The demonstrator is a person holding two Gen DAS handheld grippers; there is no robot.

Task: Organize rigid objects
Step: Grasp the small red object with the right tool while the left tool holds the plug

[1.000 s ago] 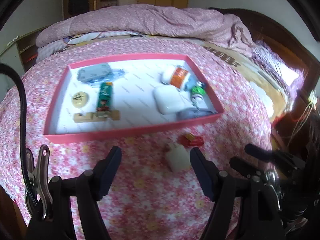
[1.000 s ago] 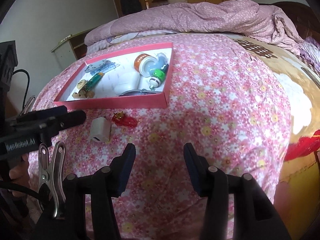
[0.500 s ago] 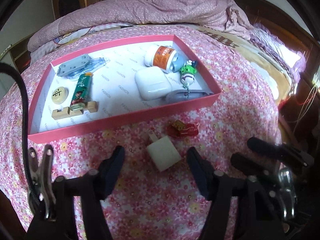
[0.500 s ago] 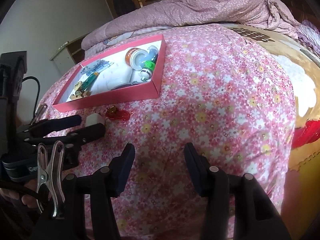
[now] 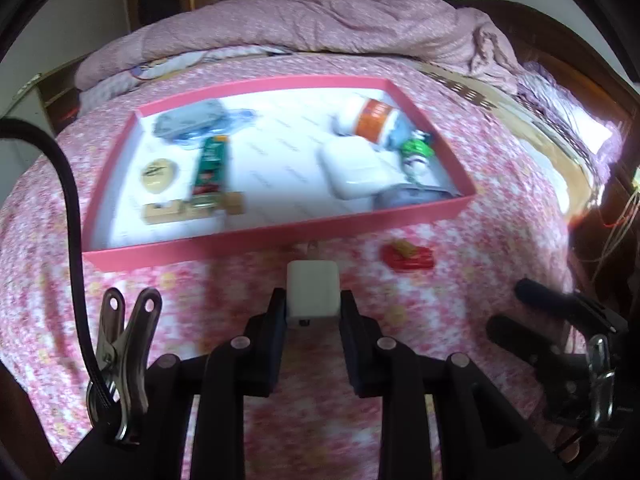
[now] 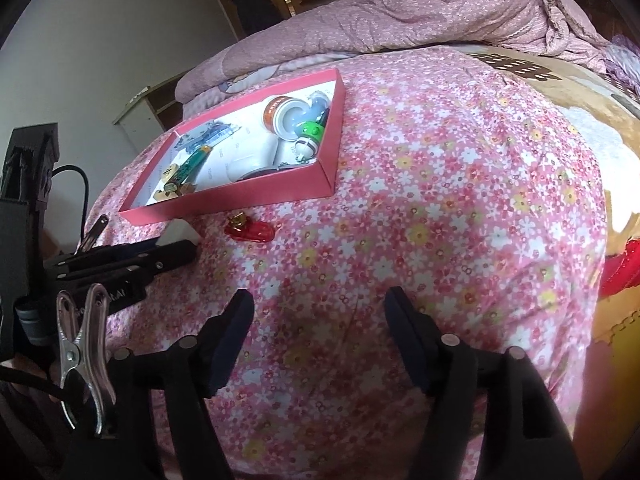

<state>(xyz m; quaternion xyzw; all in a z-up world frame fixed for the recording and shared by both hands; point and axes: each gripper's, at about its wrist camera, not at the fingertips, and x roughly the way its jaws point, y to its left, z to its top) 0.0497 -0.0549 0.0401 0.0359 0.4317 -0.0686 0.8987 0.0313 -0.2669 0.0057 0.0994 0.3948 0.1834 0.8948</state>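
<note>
My left gripper (image 5: 313, 304) is shut on a white cube charger (image 5: 313, 290), just in front of the pink tray (image 5: 280, 236). The charger also shows in the right wrist view (image 6: 182, 233), between the left gripper's fingers (image 6: 176, 254). A small red toy car (image 5: 408, 258) lies on the flowered bedspread to the charger's right, also seen in the right wrist view (image 6: 250, 230). The tray (image 6: 248, 196) holds several items: a white case (image 5: 352, 172), an orange-banded jar (image 5: 374, 120), a green tube (image 5: 210, 168), wooden blocks (image 5: 192, 208). My right gripper (image 6: 318, 312) is open and empty over the bedspread.
A rumpled pink quilt (image 5: 320, 24) lies behind the tray. The bed's dark wooden headboard (image 5: 560, 40) is at the right. A small cabinet (image 6: 140, 104) stands beyond the bed's left side. The bedspread drops off at the right edge (image 6: 600, 240).
My left gripper moved forward and closed on the white charger, which now sits between its fingers. The right gripper stayed open and shifted little.
</note>
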